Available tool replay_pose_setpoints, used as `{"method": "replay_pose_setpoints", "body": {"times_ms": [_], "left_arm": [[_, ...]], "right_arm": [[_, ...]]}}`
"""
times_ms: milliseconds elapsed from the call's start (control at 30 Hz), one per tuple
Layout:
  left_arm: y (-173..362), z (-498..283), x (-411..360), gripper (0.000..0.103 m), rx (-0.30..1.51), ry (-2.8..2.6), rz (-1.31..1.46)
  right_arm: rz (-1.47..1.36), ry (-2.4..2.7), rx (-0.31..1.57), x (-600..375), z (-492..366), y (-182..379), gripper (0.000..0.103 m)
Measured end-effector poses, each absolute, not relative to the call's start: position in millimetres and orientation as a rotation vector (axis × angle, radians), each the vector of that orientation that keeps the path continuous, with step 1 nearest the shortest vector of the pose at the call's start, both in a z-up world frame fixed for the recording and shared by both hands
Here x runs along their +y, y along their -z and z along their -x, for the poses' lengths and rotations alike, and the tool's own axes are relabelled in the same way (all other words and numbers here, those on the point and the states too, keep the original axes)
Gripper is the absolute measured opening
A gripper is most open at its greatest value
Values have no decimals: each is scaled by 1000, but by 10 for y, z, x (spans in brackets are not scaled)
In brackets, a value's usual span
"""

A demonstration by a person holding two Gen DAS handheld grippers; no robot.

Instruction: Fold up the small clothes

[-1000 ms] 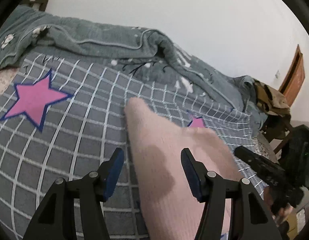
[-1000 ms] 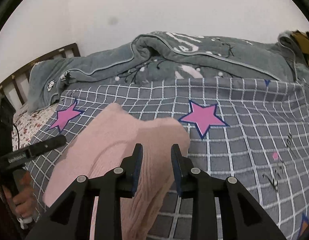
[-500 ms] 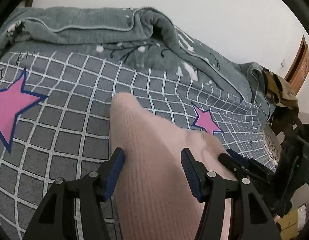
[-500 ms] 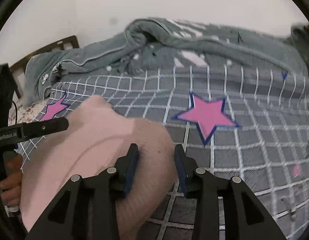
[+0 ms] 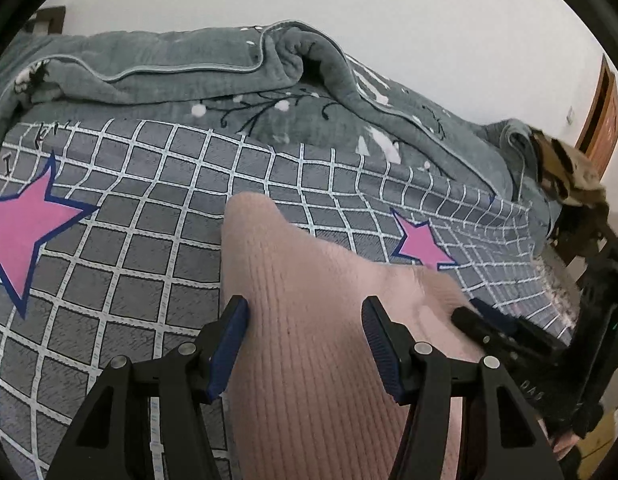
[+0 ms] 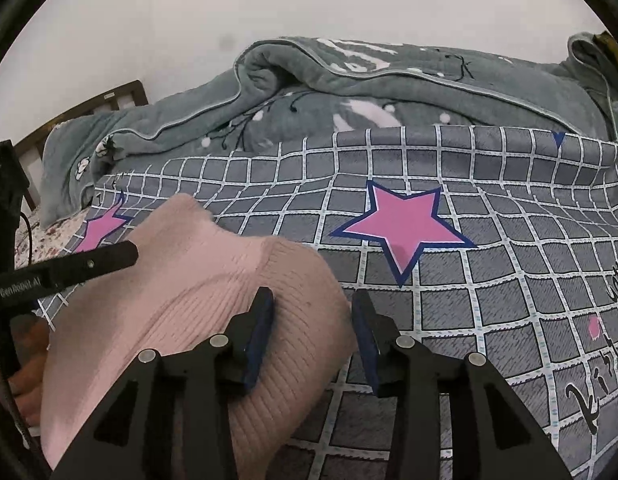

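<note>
1. The pink ribbed knit garment (image 5: 309,340) lies on the grey checked bedsheet (image 5: 149,240) with pink stars, near the front edge of the bed. It is already doubled over: one narrow rounded end points toward the rumpled grey blanket (image 5: 189,68) at the back.

2. The left gripper (image 5: 305,316) hangs over the garment with its fingers spread wide, one either side of the knit. Nothing is pinched between the pads; whether they touch the fabric I cannot tell.

3. The right gripper (image 6: 313,312) sits at the garment's right-hand corner. Its fingers are parted; the left pad presses against or just beside the knit, and the right one is over bare sheet. It holds nothing.

4. My reading: a fold is laid down and both grippers are free, so the step in hand is settling that fold and choosing the next grip.

5. The next move likely calls for pinching the near edge or a corner through both layers, lifting low, and carrying it toward the narrow end. The soft, thick knit may slip or spring open, so a firm, level pull with both grippers seems wise.

6. A dark chair (image 5: 581,248) with draped clothes stands past the bed's far right corner, well apart.
</note>
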State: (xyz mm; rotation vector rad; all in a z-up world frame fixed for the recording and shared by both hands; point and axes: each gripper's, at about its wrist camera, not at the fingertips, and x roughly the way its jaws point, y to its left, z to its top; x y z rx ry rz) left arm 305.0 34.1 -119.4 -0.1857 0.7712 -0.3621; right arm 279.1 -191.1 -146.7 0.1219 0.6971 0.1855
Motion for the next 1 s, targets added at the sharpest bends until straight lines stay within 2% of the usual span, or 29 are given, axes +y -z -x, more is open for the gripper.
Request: {"method": "replay_pose_setpoints", "body": {"times_ms": [1000], "left_arm": [[1208,-2925,379,57,754,315,164]], "right_arm": [[-118,-193,661,-1886,-2713,1417,39]]}}
